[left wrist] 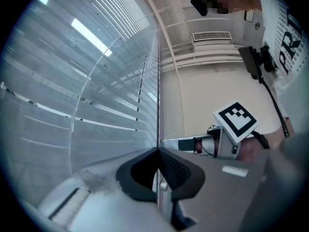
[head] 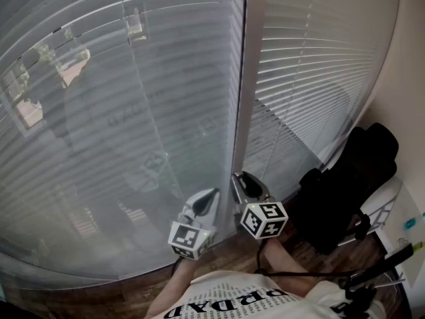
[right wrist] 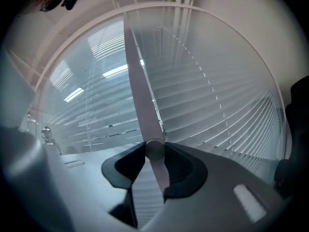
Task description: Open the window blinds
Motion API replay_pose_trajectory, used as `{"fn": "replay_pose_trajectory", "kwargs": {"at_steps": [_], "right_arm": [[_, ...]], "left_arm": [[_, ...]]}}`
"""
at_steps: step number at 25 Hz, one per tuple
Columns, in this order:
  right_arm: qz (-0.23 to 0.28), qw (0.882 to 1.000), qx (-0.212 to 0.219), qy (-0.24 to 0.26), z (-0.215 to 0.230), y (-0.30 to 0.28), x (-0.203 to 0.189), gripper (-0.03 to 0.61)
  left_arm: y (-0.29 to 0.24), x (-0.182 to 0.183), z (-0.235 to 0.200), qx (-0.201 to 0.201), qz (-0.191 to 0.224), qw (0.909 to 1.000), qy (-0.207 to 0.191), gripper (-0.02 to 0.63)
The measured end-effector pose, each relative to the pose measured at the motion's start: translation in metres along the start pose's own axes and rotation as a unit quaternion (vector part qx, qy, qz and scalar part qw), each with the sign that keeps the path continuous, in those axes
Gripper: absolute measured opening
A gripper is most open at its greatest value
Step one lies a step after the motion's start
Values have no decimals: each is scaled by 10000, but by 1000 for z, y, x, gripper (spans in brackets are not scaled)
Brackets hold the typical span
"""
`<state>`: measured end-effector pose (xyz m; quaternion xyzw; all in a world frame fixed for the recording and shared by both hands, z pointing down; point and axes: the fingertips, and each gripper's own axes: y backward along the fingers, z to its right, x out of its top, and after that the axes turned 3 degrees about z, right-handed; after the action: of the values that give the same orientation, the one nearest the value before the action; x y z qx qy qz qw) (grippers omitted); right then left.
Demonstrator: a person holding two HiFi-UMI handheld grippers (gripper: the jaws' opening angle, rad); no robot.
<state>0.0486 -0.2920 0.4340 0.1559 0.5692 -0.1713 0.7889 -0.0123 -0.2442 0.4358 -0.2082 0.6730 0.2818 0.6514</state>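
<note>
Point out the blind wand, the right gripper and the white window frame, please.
blind wand (right wrist: 141,95), right gripper view, on its shaft above the jaws.
right gripper (head: 242,179), head view, between its fingertips.
white window frame (head: 240,78), head view, on its upright post.

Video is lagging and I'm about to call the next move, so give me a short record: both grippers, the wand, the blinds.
right gripper: jaws closed on the lower end of the wand
wand: pale rod, runs up from the jaws in front of the slats
left gripper: jaw tips together beside the window frame; cannot tell if a cord is pinched
left blind: lowered, covers the pane
right blind: lowered, covers the pane
grippers' spacing: side by side, close, at the foot of the window frame
</note>
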Motion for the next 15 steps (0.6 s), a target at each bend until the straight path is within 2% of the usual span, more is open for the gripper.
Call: {"fn": "replay_pose_trajectory", "kwargs": {"at_steps": [4,8,12,15], "right_arm": [[-2,10000,3,54,-1,0,0,133],[-41,9990,17,448,-1,0,0,135],[-216,9926,54,1190,-3,2,-1,135],[-366,9785,100,2026,-7,3,1,135]], "left_arm": [[1,-2,2,-44,-15,10000,17,-8],[1,-2,4,-64,-24,10000,-26,-7],[2,-1,4,-67,-12,10000,-32,-6],[2,0,2,-48,6,10000,-28,-6]]}}
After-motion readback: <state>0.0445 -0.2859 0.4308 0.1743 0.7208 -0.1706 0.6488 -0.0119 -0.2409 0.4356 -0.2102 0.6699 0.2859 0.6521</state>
